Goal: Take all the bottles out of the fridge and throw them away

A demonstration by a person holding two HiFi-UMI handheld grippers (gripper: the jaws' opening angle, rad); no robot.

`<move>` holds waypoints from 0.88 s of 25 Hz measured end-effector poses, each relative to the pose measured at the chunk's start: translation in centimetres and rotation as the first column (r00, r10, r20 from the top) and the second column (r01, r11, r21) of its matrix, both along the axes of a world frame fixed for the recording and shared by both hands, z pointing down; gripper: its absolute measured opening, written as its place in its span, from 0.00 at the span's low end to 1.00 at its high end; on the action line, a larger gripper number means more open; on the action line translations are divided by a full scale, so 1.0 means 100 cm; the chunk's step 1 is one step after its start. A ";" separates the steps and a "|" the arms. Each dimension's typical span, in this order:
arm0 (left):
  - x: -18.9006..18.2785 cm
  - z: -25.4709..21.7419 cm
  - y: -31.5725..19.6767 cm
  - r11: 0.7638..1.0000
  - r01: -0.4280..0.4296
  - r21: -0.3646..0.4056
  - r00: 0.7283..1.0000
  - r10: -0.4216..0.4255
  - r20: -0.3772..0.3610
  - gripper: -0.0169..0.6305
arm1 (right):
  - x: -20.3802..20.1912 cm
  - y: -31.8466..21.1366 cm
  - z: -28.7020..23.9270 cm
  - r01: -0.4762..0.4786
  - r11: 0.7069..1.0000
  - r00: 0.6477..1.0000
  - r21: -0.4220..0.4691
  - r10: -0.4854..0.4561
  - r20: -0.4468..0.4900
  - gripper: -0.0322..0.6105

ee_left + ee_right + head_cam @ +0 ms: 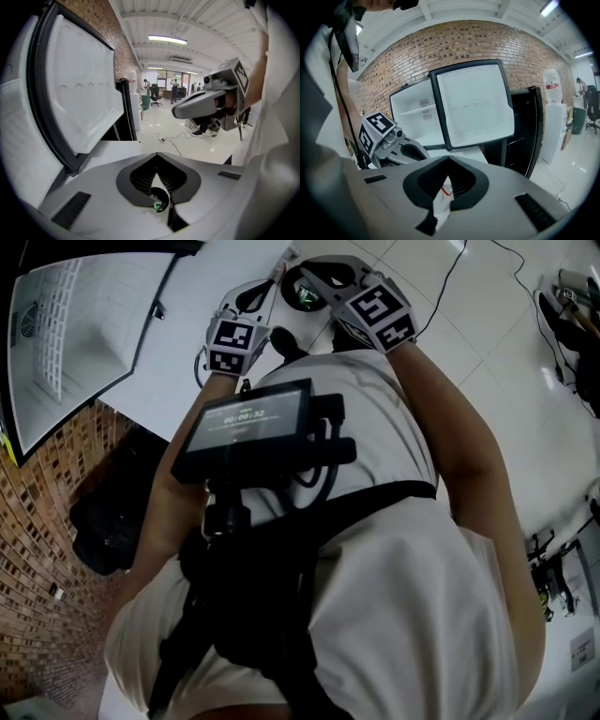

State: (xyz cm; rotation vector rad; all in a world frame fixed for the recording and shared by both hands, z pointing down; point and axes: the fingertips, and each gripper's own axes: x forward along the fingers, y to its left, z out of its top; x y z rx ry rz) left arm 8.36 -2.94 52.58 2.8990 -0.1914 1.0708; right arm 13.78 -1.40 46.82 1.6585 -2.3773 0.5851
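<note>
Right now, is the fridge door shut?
No: in the right gripper view the fridge door stands swung wide open, with its white inner lining in plain sight.

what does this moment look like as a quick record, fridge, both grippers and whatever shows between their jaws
fridge: white fridge, its black-framed white door swung open; no bottles in the visible compartment
left gripper: jaws shut, nothing pinched
under left gripper: dark round opening with a small green item, seen through the gap
right gripper: jaws together; white thing with red marks in the gap, held or not unclear
backdrop: red brick wall
</note>
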 end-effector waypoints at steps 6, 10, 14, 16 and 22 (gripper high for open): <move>-0.030 -0.048 -0.037 0.989 0.146 -0.010 0.981 -0.146 -0.126 0.04 | -0.015 -0.023 -0.022 0.012 0.999 1.000 0.051 -0.011 -0.010 0.05; -0.049 -0.074 -0.055 0.979 0.202 -0.012 0.960 -0.200 -0.195 0.04 | -0.027 -0.040 -0.041 0.038 0.995 0.999 0.088 -0.036 -0.021 0.05; -0.070 -0.097 -0.076 0.962 0.273 -0.017 0.926 -0.268 -0.266 0.03 | -0.046 -0.057 -0.062 0.089 0.988 0.996 0.130 -0.086 -0.032 0.05; -0.082 -0.109 -0.084 0.952 0.307 -0.025 0.907 -0.300 -0.296 0.03 | -0.058 -0.066 -0.074 0.117 0.981 0.993 0.152 -0.113 -0.034 0.05; -0.119 -0.141 -0.106 0.923 0.384 -0.024 0.858 -0.366 -0.360 0.03 | -0.100 -0.097 -0.113 0.207 0.951 0.978 0.230 -0.206 -0.029 0.05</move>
